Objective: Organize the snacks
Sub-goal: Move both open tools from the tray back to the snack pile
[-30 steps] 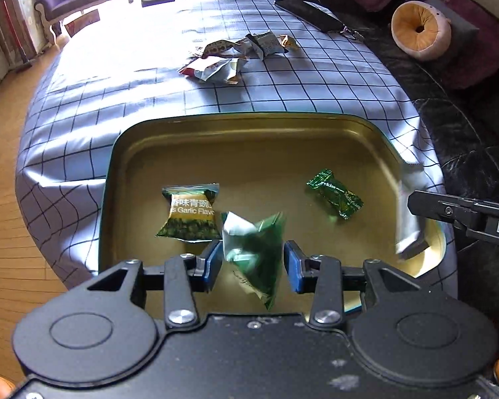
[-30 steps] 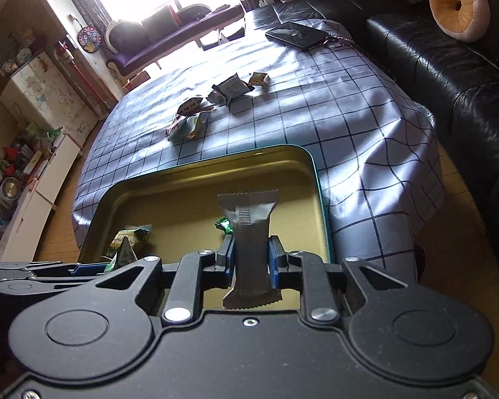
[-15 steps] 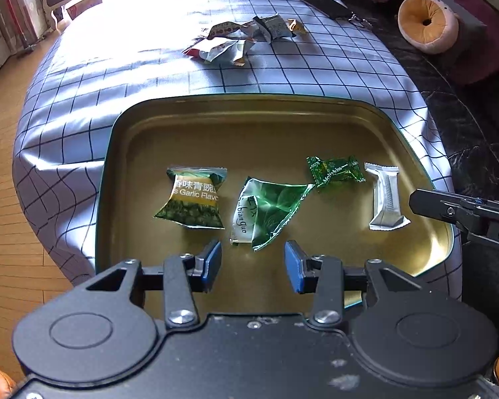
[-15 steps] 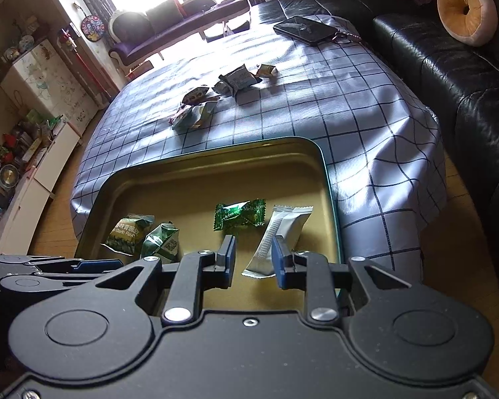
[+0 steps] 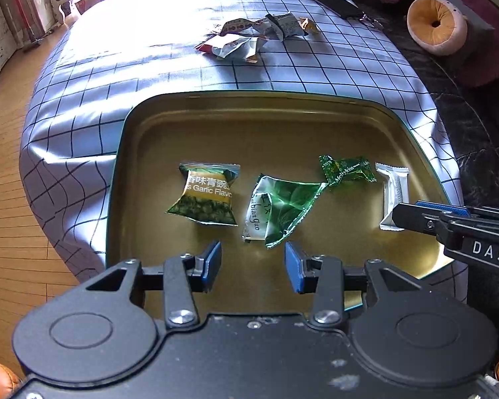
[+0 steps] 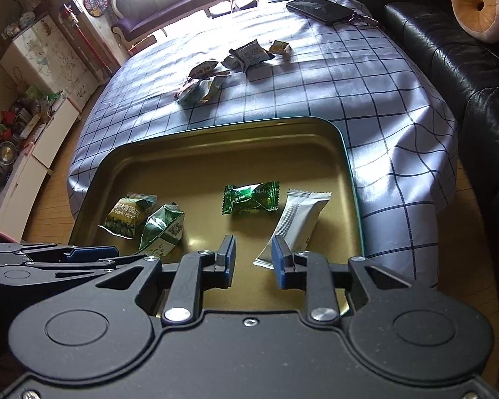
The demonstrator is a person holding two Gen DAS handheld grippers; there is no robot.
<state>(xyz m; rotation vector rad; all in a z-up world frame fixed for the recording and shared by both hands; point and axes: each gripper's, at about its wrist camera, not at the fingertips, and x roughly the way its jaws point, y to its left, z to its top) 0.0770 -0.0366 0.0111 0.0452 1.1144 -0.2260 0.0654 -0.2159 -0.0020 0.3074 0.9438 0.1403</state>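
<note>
Left wrist view: the left tool [image 5: 252,262] hovers over the gold tray [image 5: 249,109], jaws apart and empty, just short of the crumpled green packet [image 5: 282,209]. Right wrist view: the right tool [image 6: 251,261] stands parted, holding nothing, the white wrapper [image 6: 299,219] lying in the tray beside its right finger.

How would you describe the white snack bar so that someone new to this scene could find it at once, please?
Start at the gold tray at the near end of the checked tablecloth. Four snacks lie in a row inside; the white snack bar is the one at the right end, beside the green Meltykiss candy. It alone is plain white and long; the rest are green.
</note>
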